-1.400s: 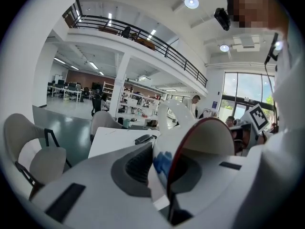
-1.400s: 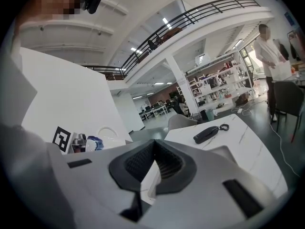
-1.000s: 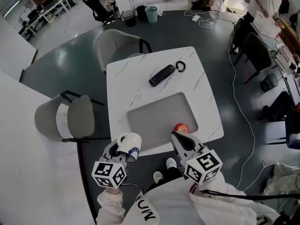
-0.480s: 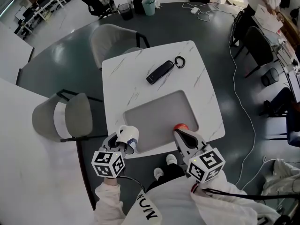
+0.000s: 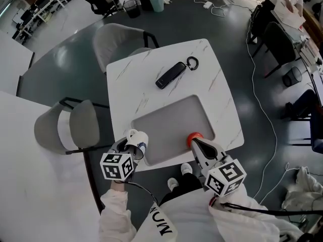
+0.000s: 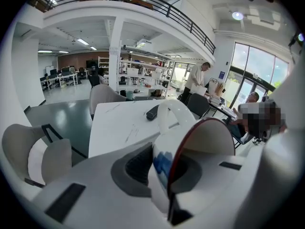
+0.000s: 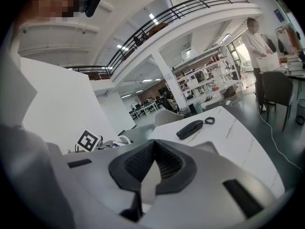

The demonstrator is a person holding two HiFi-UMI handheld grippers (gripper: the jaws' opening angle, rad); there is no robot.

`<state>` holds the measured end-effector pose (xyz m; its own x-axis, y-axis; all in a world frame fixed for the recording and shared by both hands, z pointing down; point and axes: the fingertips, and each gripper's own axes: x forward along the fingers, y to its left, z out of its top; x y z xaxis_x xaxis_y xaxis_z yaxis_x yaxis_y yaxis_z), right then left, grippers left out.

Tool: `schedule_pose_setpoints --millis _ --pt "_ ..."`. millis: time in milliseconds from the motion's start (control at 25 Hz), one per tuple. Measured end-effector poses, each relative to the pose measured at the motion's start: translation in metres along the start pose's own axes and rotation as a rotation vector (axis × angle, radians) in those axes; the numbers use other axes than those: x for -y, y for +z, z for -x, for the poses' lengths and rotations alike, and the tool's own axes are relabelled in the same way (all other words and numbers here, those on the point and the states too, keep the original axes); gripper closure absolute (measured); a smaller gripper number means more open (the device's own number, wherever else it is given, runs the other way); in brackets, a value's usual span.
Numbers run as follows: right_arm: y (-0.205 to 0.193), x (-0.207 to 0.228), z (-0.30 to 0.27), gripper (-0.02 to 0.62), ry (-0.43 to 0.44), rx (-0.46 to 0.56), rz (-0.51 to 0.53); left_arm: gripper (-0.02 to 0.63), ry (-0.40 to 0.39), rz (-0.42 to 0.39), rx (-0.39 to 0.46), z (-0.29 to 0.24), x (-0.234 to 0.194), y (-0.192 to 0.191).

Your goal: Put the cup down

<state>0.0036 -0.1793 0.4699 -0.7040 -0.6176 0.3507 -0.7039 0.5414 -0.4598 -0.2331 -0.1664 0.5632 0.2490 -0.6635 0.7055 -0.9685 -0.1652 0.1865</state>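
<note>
At the table (image 5: 151, 74) edge, left fingers (image 6: 131, 165) grip the cup (image 5: 137, 141) sideways, mouth rightward; right fingers (image 7: 172, 165) closed.

Head view overhead, gripper views low along jaws, sharing table (image 5: 136, 84)

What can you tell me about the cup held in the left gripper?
The cup is white and glossy, ceramic by the look, with a loop handle, a blue print on its wall and a thin dark red line round the rim. It is tipped on its side, clamped across wall and rim by the left gripper's fingers. In the head view it hangs at the near left corner of the white table; whether it touches the top cannot be told.
</note>
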Motion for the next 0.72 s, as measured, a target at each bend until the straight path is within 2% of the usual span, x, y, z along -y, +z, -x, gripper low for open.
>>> schedule_pose_setpoints --millis 440,720 --pt "0.005 0.017 -0.004 0.591 -0.033 0.004 -0.01 0.574 0.03 -0.048 -0.12 -0.037 -0.016 -0.006" --pt "0.001 0.021 -0.017 0.591 -0.042 -0.003 -0.008 0.574 0.028 -0.042 -0.182 -0.055 -0.024 -0.019"
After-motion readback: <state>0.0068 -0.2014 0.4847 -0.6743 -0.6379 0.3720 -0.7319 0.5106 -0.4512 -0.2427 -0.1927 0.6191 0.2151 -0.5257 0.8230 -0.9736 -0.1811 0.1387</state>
